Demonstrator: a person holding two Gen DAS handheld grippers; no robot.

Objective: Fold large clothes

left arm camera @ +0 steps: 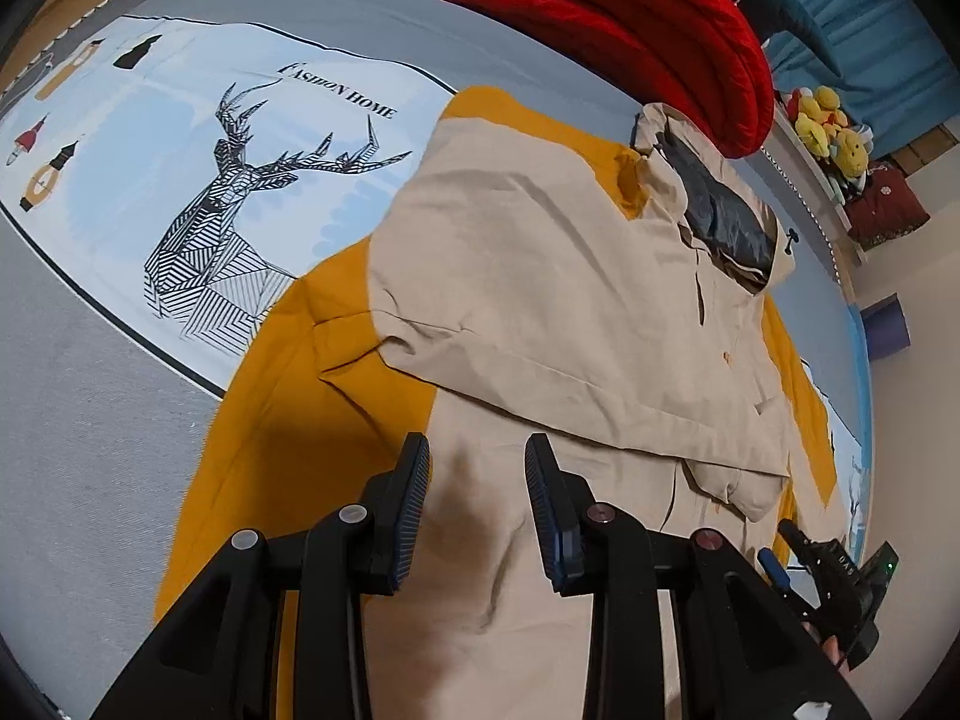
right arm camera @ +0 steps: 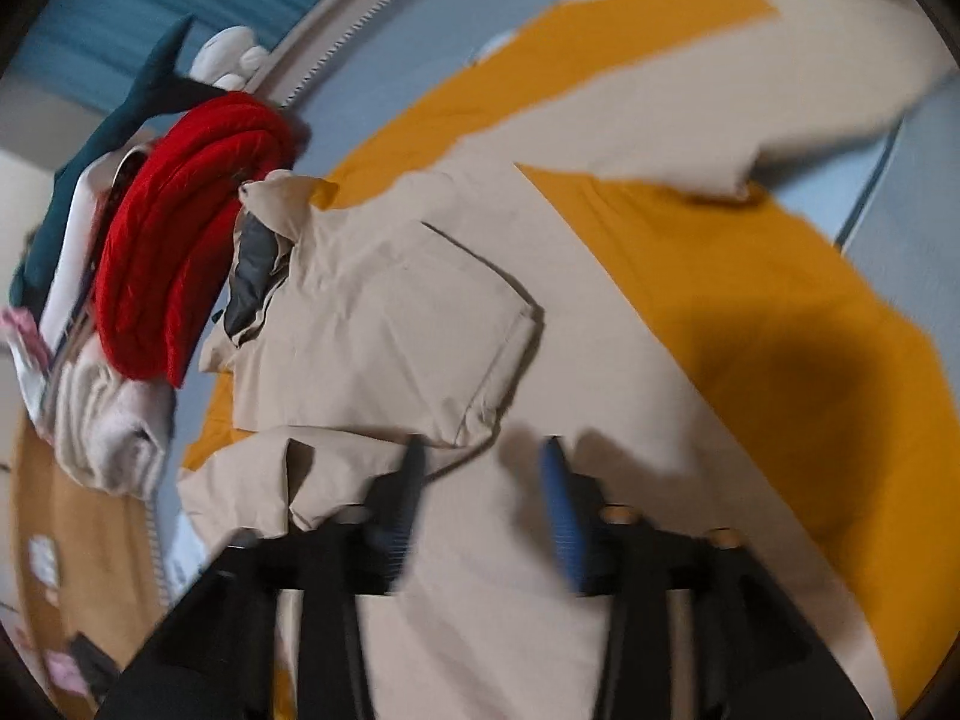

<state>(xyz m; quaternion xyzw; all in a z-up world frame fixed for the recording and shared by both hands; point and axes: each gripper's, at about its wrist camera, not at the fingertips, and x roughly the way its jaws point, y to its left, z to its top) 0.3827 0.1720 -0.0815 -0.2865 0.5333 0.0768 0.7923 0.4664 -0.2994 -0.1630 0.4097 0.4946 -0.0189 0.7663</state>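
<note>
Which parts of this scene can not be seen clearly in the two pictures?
- Beige fabric jacket: its hem is cut off by the lower edge, left wrist view.
- Its far sleeve: smeared by motion blur, right wrist view.
- Yellow plush toys: too small to identify, left wrist view.
- Mustard-yellow cloth: largely covered by the jacket.

A folded red quilt (left arm camera: 648, 30) and, seemingly, yellow plush toys (left arm camera: 831, 126) beside the bed.

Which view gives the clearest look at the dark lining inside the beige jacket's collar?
The left wrist view: the dark lining is sharp inside the open collar of the beige jacket. The right wrist view shows it motion-blurred, seen from the side.
</note>
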